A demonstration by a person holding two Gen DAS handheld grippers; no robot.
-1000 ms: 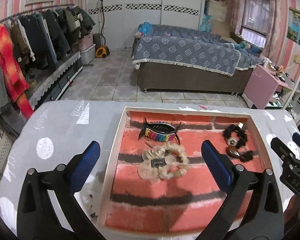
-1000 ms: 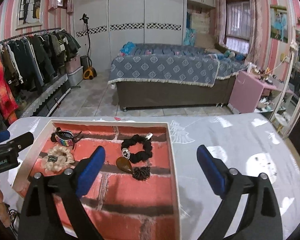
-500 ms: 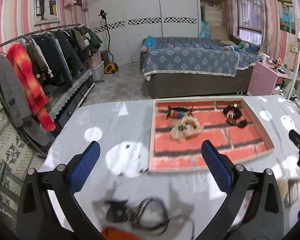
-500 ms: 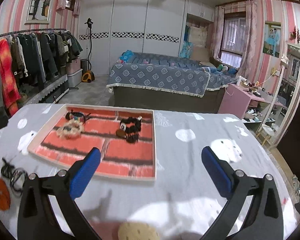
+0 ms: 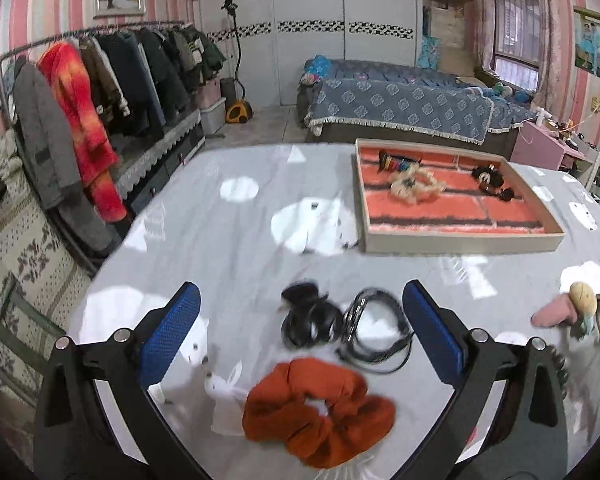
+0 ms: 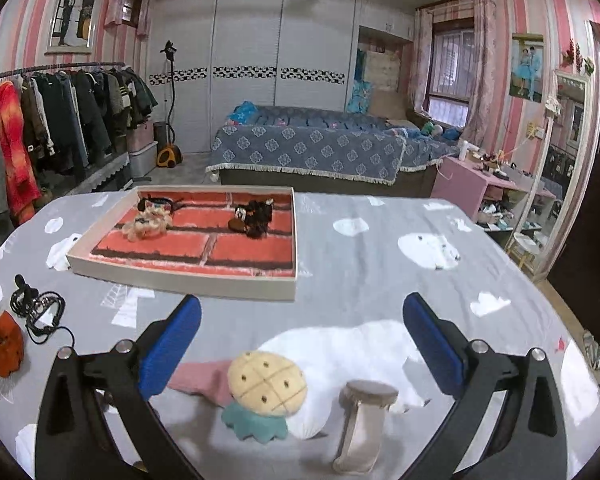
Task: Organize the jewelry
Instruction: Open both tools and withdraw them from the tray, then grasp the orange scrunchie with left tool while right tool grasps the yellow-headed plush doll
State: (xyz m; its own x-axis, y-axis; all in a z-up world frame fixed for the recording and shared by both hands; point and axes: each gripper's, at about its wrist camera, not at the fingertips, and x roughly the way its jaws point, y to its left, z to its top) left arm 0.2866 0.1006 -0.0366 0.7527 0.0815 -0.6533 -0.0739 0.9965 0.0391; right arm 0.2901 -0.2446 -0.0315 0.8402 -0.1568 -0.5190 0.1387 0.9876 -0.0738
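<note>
My left gripper (image 5: 300, 328) is open and empty, hovering over an orange scrunchie (image 5: 316, 412), a black hair clip (image 5: 308, 316) and a black cord necklace (image 5: 376, 332) on the table. My right gripper (image 6: 302, 344) is open and empty over a pineapple plush clip (image 6: 264, 392), a pink piece (image 6: 200, 380) and a beige watch (image 6: 364, 420). The brick-patterned tray (image 5: 460, 240) (image 6: 180, 276) lies farther back and holds a beige scrunchie (image 6: 146, 222), a rainbow clip (image 5: 396, 164) and black jewelry (image 6: 256, 216).
The table has a grey cloth with white bear prints (image 6: 380, 260). A clothes rack (image 5: 100, 100) stands left, a bed (image 6: 312, 152) behind and a pink cabinet (image 6: 480, 188) at the right. The table edge (image 6: 572, 320) runs along the right.
Both grippers have pulled back from the tray toward the near table edge. The loose jewelry at the front has come into view between the fingers. Both stay open.
</note>
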